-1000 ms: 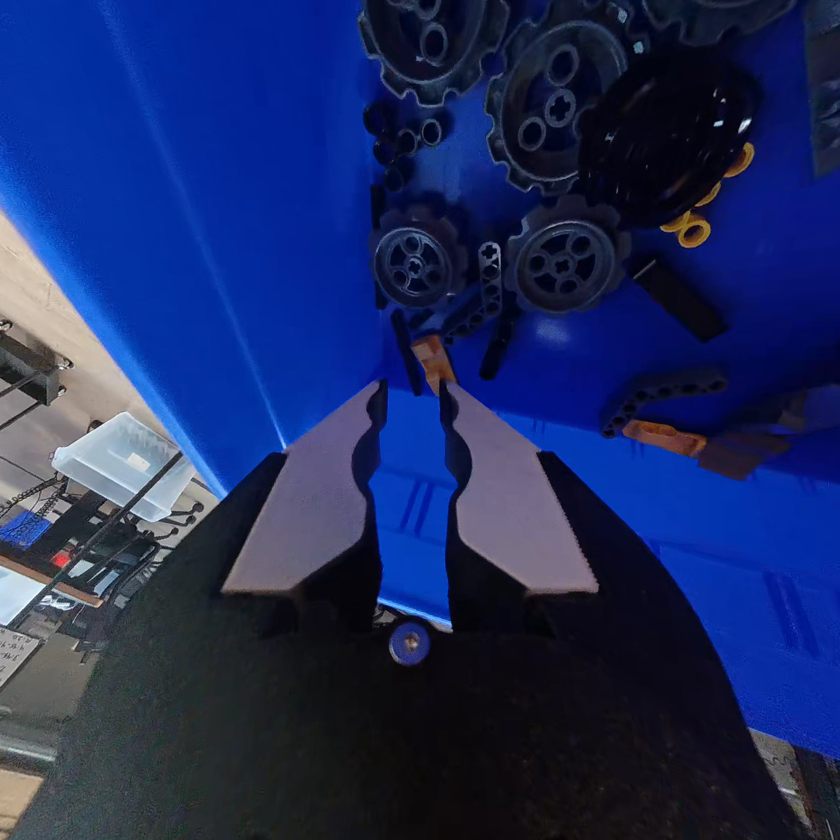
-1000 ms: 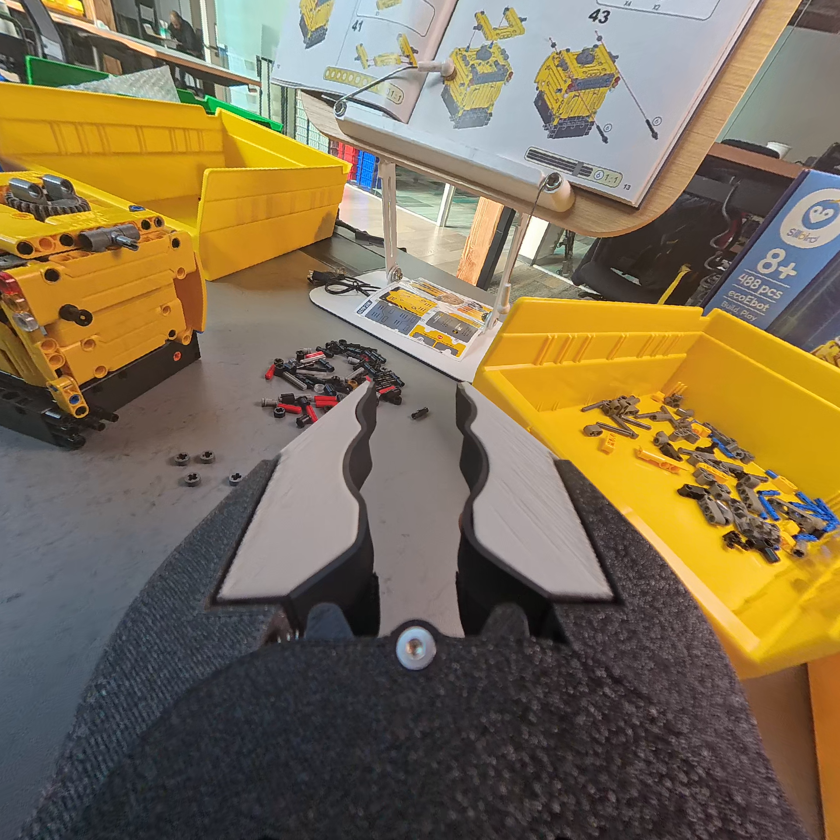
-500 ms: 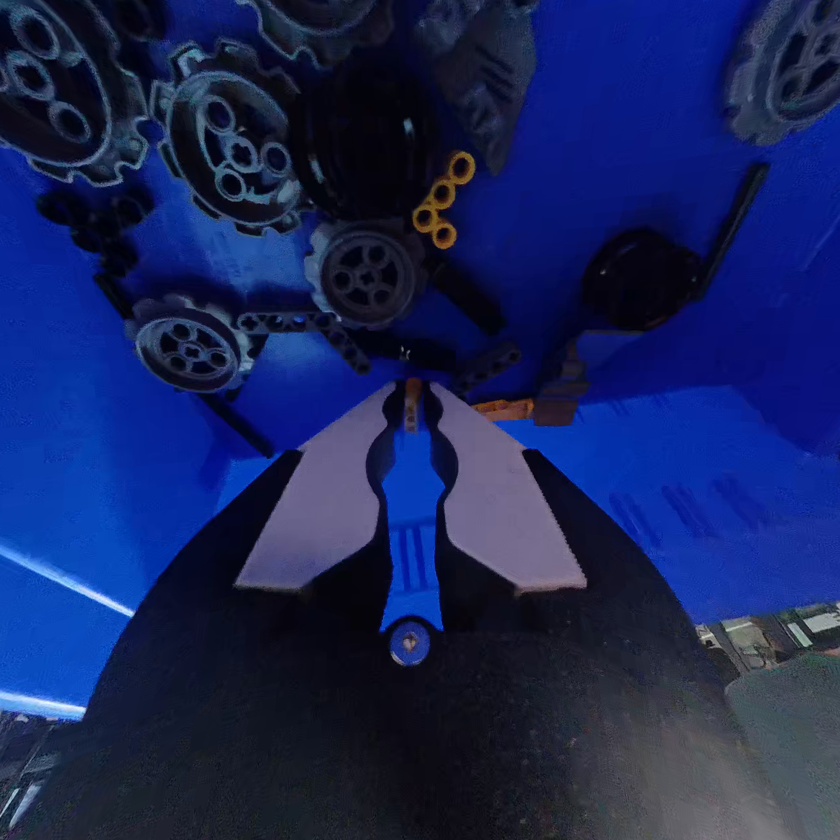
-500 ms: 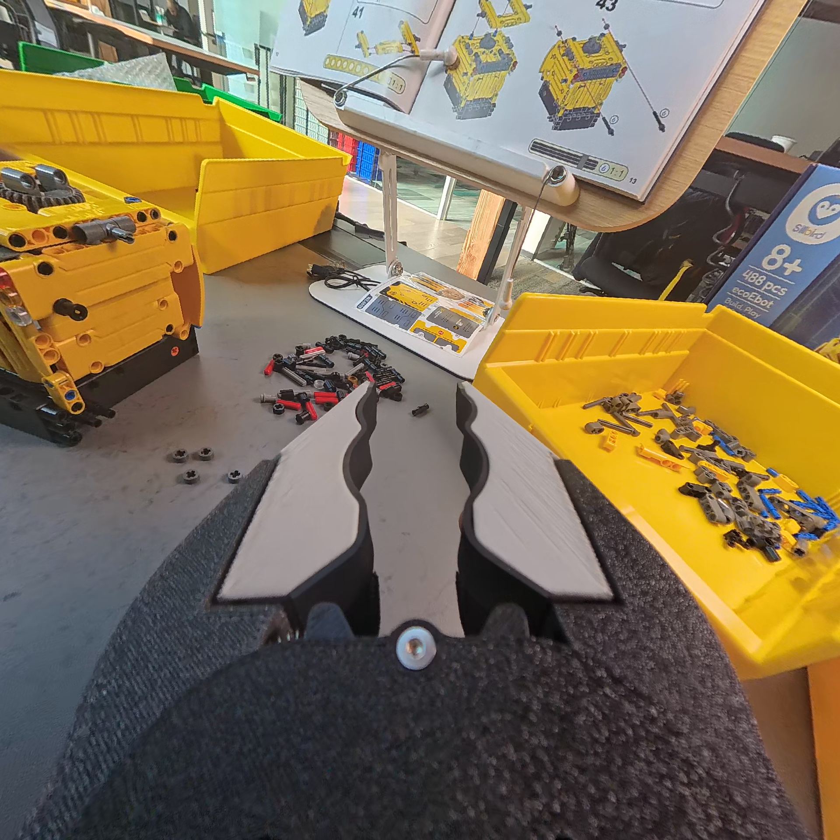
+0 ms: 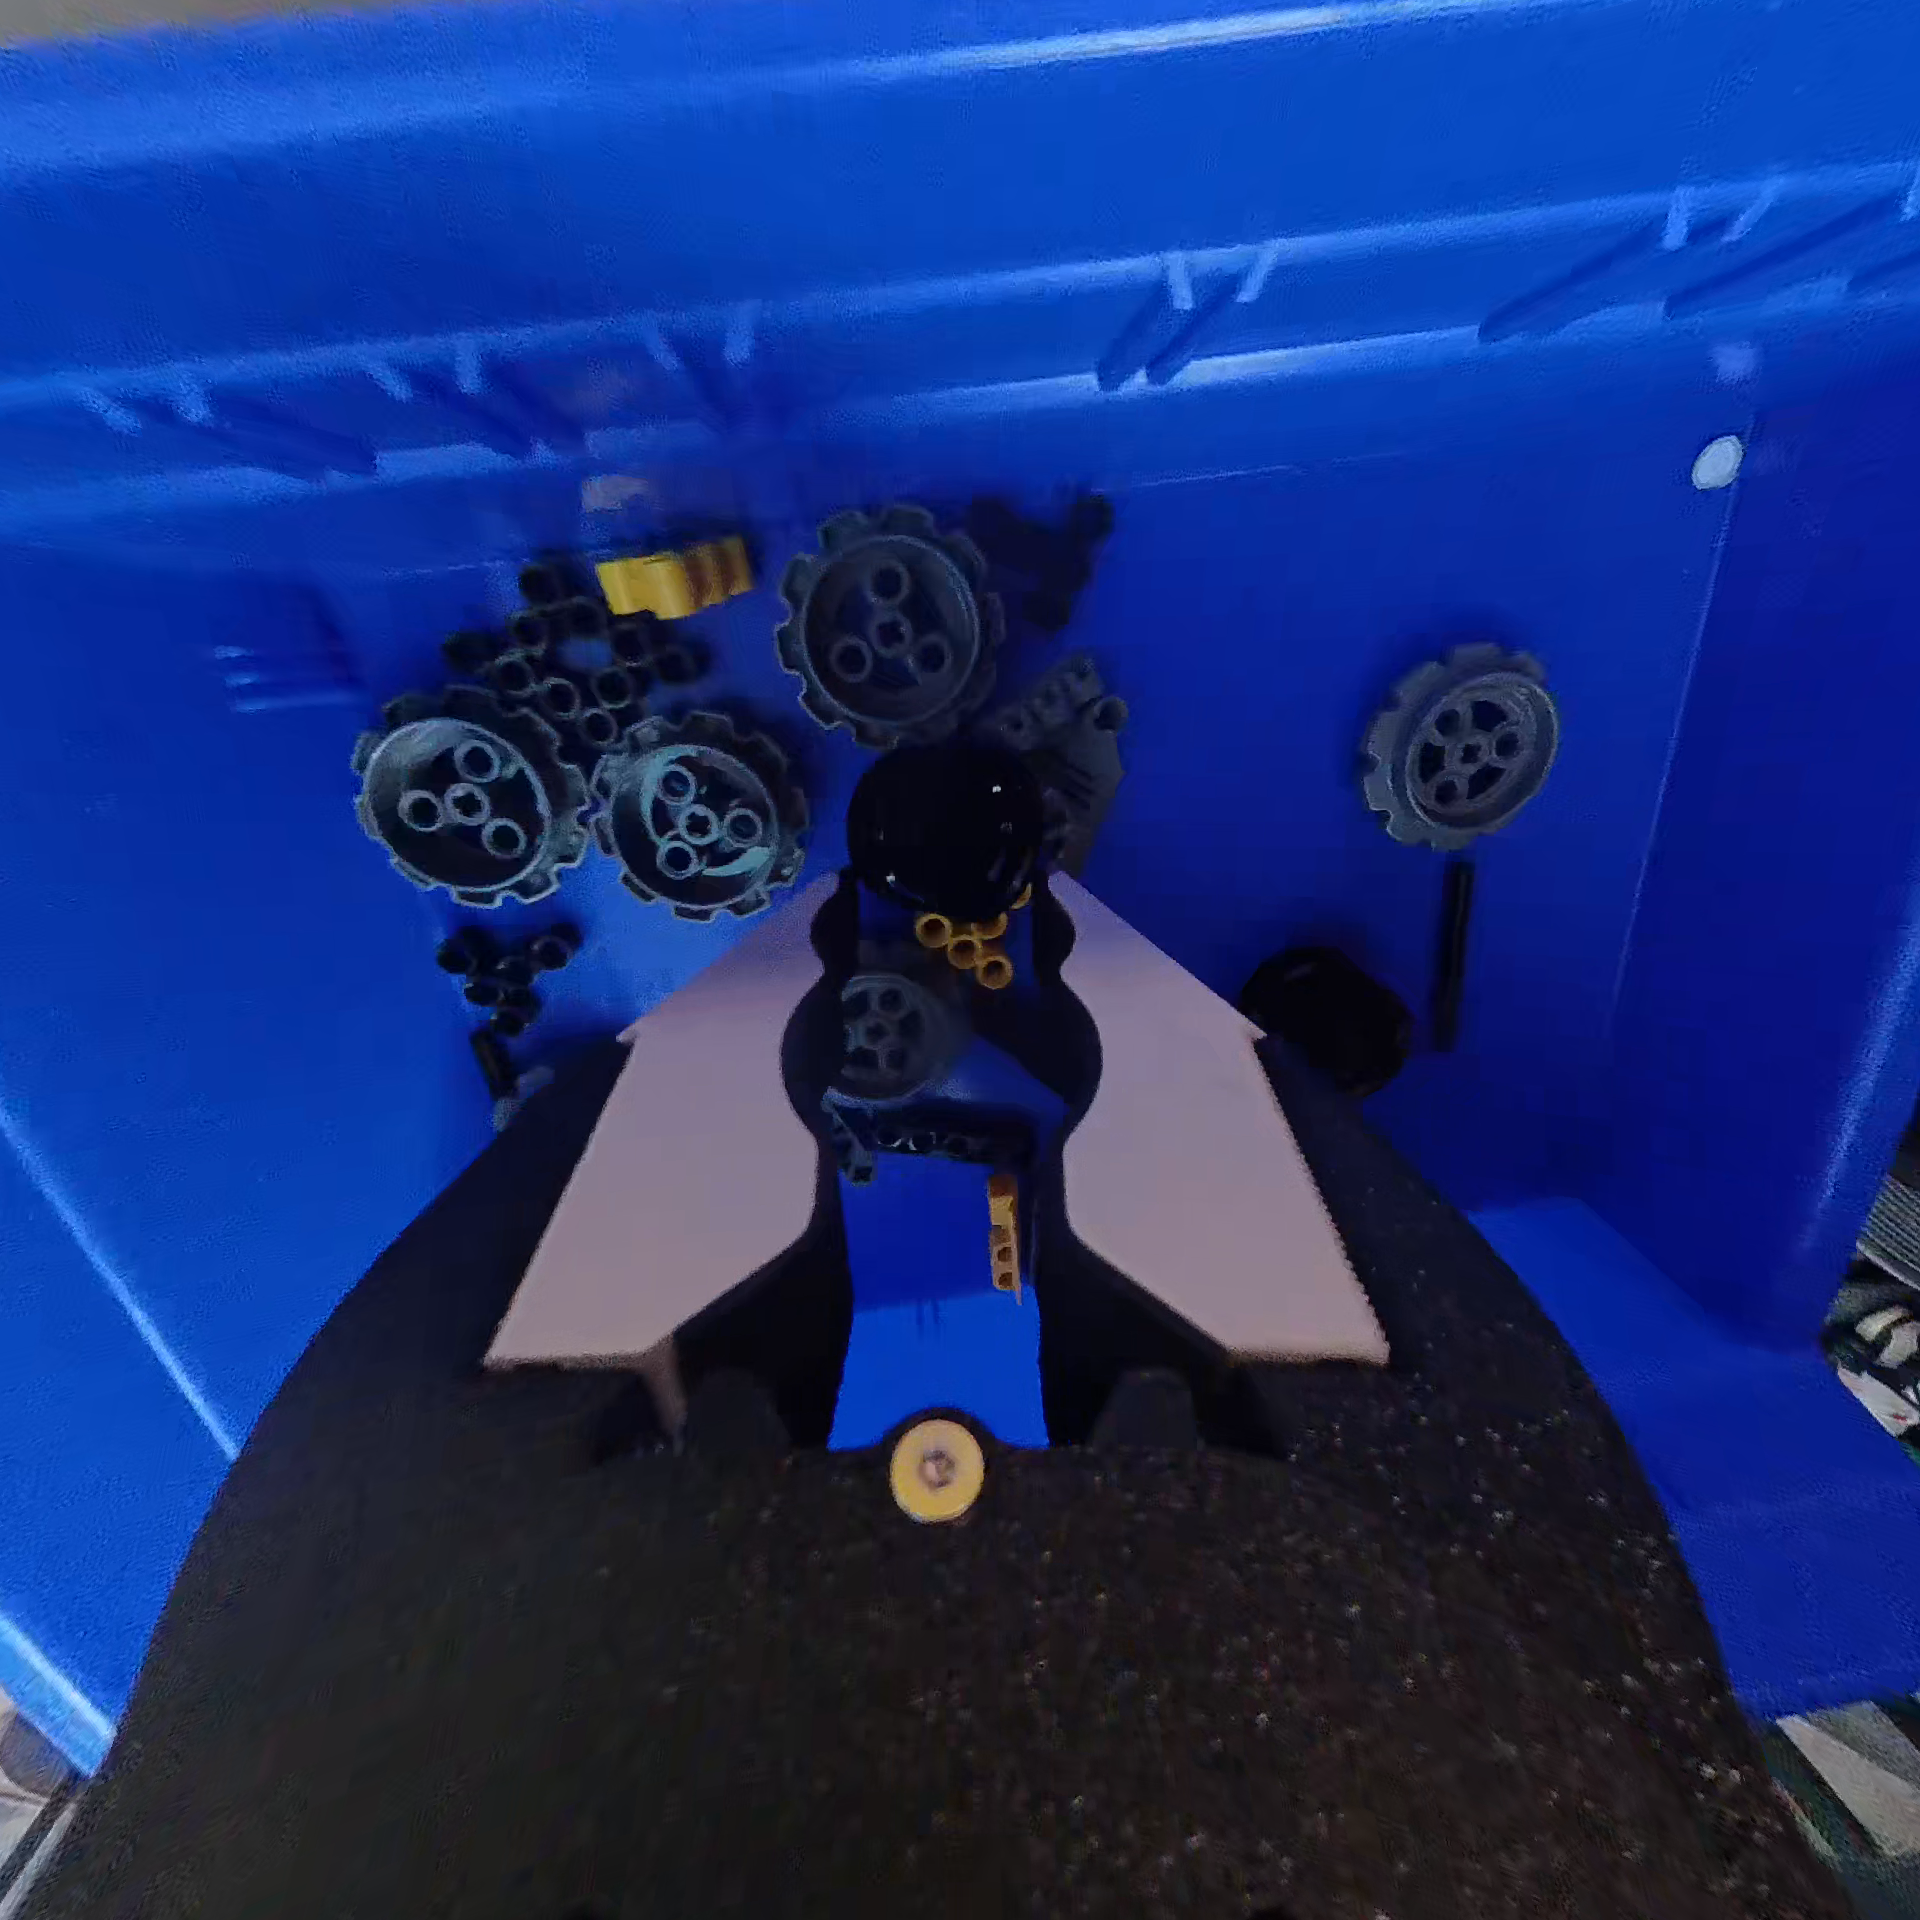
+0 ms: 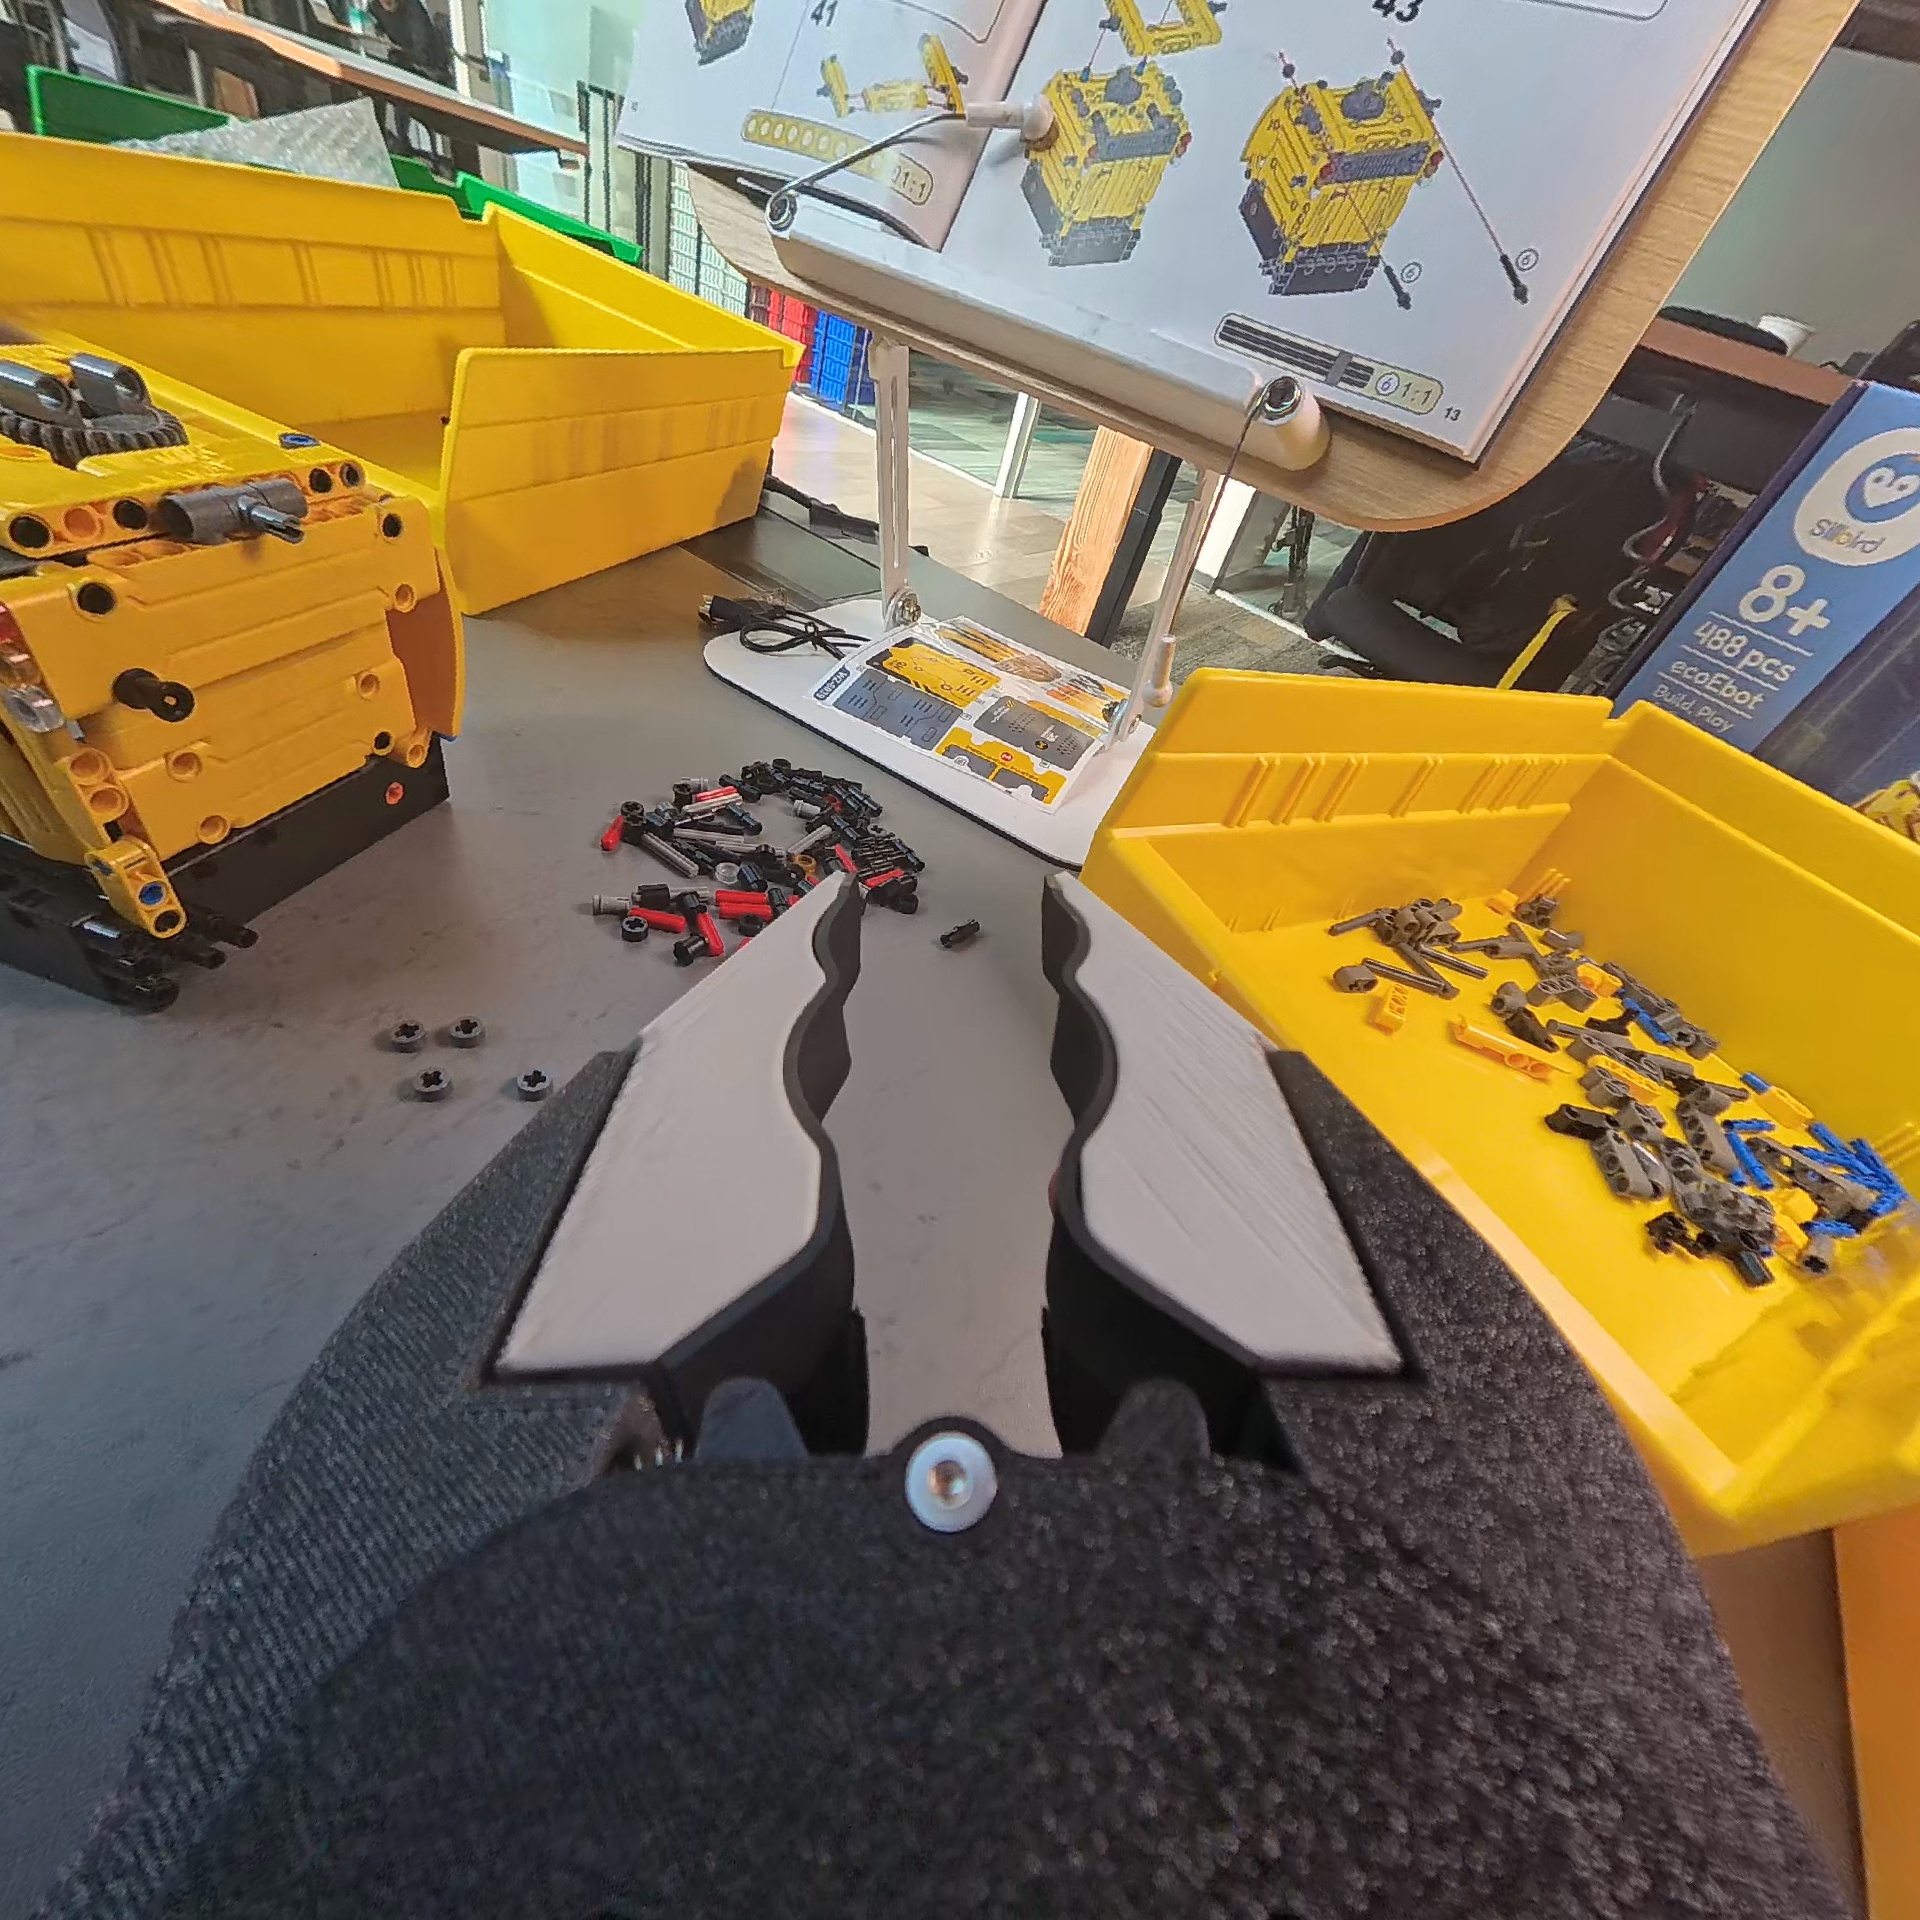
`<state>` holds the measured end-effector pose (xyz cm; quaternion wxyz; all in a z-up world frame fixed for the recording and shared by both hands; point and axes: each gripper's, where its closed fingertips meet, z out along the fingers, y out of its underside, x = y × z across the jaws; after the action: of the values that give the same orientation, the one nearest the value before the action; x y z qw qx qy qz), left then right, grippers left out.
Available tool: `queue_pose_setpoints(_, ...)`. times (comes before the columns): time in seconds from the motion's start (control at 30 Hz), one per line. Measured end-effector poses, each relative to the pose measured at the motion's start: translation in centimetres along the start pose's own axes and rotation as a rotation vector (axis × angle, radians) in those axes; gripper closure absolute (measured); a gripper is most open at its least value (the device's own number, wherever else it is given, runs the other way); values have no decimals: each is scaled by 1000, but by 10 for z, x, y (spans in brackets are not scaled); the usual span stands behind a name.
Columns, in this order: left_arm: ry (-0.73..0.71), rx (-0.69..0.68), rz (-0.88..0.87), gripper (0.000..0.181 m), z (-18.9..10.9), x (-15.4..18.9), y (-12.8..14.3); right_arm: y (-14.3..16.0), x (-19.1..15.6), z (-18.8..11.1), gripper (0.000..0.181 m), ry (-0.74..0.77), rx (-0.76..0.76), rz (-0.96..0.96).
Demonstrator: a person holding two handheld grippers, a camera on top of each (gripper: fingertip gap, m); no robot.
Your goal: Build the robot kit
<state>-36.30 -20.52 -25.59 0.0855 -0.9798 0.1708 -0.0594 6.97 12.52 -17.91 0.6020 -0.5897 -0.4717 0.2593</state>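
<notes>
Since half a second ago the left tool (image 5: 940,883) has drawn back inside the blue bin (image 5: 1247,312), and its fingers now stand wide apart where they were pinched around a small orange piece. It grips nothing. Nearest, at frame centre, a small orange beam (image 5: 1004,1236) lies between the fingers against the right one; whether it touches I cannot tell. Beyond it sit a small grey wheel (image 5: 883,1034), a yellow holed connector (image 5: 964,948) and a glossy black dome (image 5: 943,826) at the tips. My judgement: centre on one piece and close slowly.

The right tool (image 6: 951,883), open and empty, hovers over the grey tabletop (image 6: 208,1195), short of the loose pins (image 6: 758,862).
</notes>
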Motion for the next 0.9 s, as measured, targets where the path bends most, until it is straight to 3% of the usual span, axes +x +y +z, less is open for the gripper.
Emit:
queue_pose_setpoints(0.07,40,-34,64,150,5,19,1,0,0,0,147,1,3,0)
queue_pose_setpoints(0.13,143,-52,120,171,7,50,3,0,0,0,147,-1,3,2)
queue_pose_setpoints(0.23,217,-63,125,142,-6,74,9,-1,-1,-1,147,-6,4,0)
queue_pose_setpoints(0.3,141,-50,88,146,-20,59,13,0,-1,0,147,-9,4,0)
queue_pose_setpoints(0.43,-151,-113,-70,152,-45,-12,42,0,-2,0,147,-12,2,-3)
queue_pose_setpoints(0.57,-239,-229,-118,153,-38,-40,64,-1,-2,0,147,-9,4,-7)
queue_pose_setpoints(0.73,-160,-300,-87,157,-12,-24,65,-1,-1,-1,147,-5,5,-3)
queue_pose_setpoints(0.83,-46,-272,-35,164,-3,2,56,0,-1,-1,147,-6,3,-5)
queue_pose_setpoints(0.9,110,-213,12,173,-3,34,46,0,-2,0,147,-8,0,-8)
